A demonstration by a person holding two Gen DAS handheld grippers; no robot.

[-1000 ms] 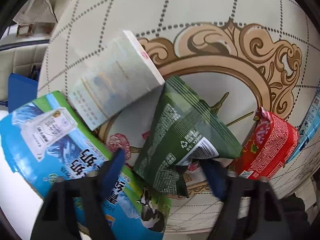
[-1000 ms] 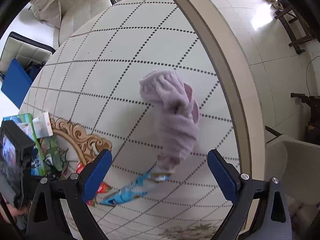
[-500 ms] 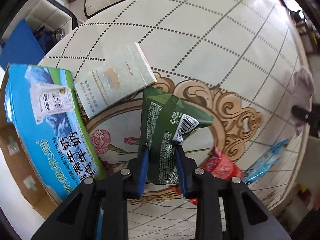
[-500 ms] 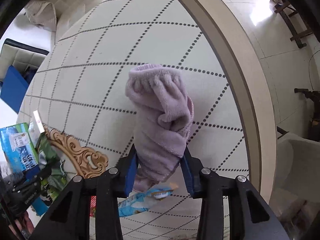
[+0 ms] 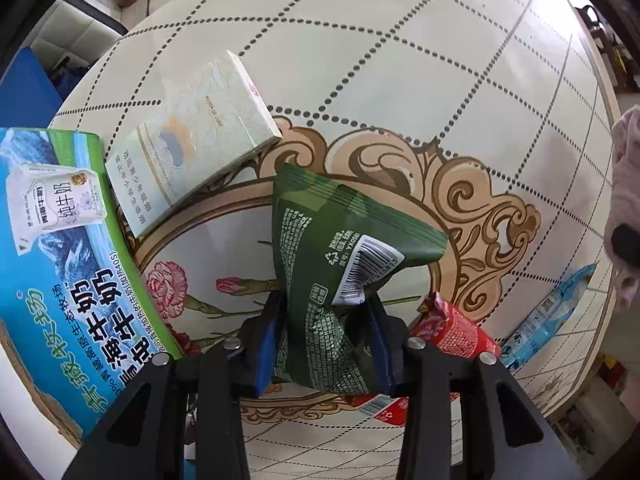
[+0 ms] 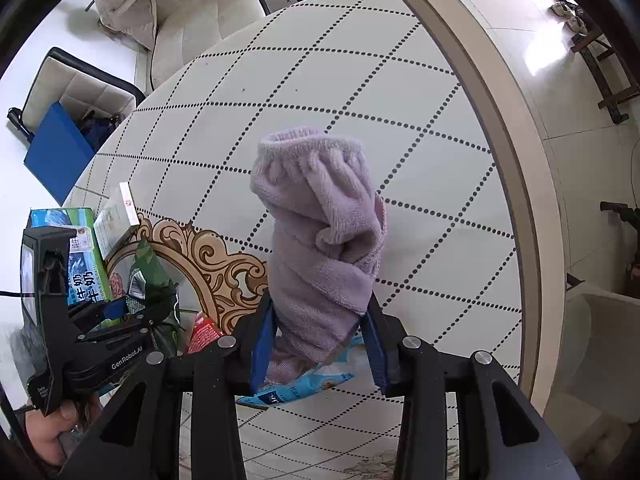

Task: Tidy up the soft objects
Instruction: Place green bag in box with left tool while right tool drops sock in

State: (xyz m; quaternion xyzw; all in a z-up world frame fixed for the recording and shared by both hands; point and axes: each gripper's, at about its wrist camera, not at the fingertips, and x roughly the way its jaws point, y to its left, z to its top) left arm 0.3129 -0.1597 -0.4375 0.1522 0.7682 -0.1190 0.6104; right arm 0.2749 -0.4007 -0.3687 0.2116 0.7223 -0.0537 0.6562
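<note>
My left gripper (image 5: 324, 340) is shut on a green snack bag (image 5: 340, 256) and holds it lifted above the round table (image 5: 400, 80). My right gripper (image 6: 320, 344) is shut on a lilac fleece cloth (image 6: 320, 220), which stands bunched up between its fingers above the table. A red snack bag (image 5: 452, 332) and a light blue packet (image 5: 548, 320) lie on the table at the right in the left wrist view. The left gripper with the green bag also shows in the right wrist view (image 6: 132, 308).
A pale green box (image 5: 188, 156) leans on a blue and green milk carton box (image 5: 52, 260) at the table's left. The table's rim (image 6: 500, 120) curves at the right. A sofa (image 6: 180, 12) and a chair (image 6: 76, 88) stand beyond the table.
Both grippers have closed: the left on the green snack bag, the right on the lilac cloth. Both things have been lifted off the table since then.
</note>
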